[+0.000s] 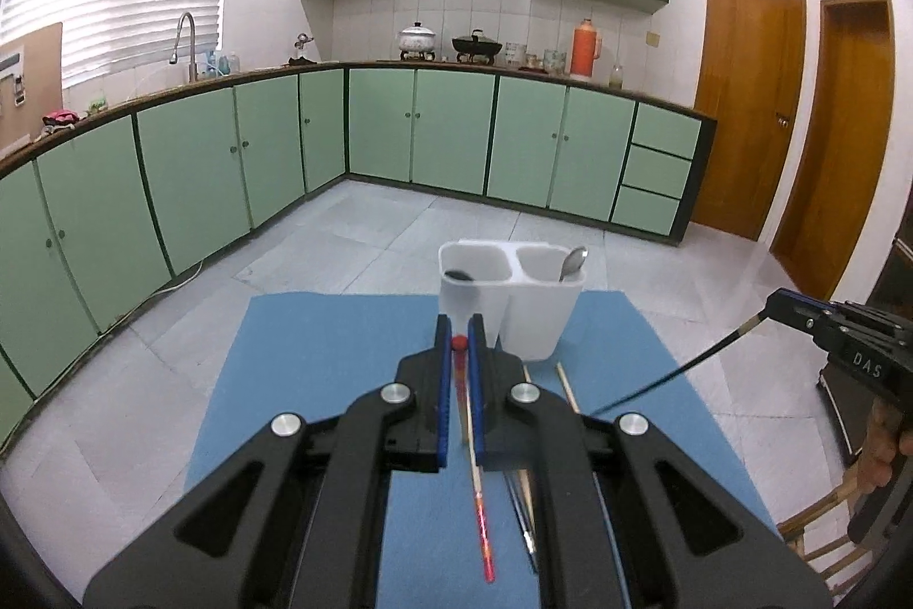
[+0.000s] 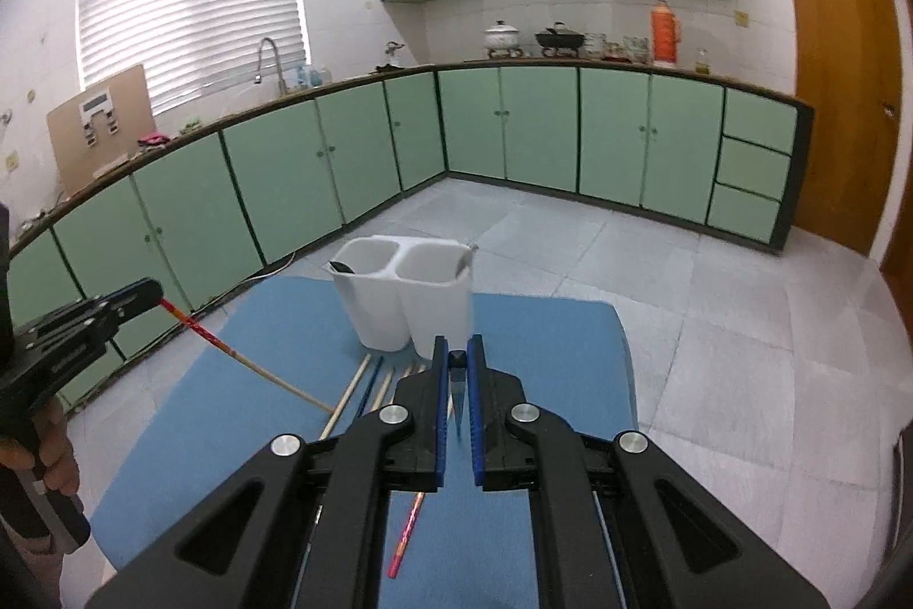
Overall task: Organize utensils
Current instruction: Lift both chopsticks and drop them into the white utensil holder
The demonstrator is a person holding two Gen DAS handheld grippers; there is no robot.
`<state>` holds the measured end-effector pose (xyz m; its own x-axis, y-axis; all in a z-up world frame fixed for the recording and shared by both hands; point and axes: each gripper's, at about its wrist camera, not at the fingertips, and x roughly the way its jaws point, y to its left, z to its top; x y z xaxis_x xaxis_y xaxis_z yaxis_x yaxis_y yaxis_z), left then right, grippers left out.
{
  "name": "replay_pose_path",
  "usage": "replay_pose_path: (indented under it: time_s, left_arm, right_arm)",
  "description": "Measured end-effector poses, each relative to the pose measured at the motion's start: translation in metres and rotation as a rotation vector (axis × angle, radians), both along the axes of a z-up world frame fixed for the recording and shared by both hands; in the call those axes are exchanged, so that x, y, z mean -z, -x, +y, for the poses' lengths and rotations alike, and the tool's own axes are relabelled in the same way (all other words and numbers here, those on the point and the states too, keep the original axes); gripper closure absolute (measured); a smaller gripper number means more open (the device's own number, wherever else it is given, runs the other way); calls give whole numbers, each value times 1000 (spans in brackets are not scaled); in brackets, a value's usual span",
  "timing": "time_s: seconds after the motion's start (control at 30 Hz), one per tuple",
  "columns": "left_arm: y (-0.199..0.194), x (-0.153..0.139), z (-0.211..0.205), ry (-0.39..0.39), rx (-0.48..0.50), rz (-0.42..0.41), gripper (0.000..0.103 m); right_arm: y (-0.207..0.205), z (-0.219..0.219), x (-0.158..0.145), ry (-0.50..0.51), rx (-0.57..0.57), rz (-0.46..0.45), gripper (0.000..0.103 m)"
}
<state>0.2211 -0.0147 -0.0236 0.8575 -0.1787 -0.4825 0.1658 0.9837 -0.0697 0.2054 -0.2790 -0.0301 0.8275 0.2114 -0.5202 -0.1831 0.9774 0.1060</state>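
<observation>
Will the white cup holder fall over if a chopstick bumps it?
Probably not easily: the white holder has two joined cups, giving a wide base on the blue mat. It looks like light plastic and nearly empty, so a firm push might slide it.

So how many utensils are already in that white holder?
2: a dark spoon head in the white holder's left compartment, and a metal spoon leaning in the right one. Shorter ones could be hidden inside.
</observation>
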Motion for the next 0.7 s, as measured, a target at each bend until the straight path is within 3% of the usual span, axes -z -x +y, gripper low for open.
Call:
replay_pose_path:
  time_s: [0.53, 0.7]
  left_arm:
    - [-14, -32, -7, 36, 30, -69, 98]
    - [-17, -55, -11, 55, 42, -119, 98]
  right_arm:
    - [-21, 16, -44, 30, -92, -52, 97]
    - [-26, 17, -66, 23, -114, -89, 97]
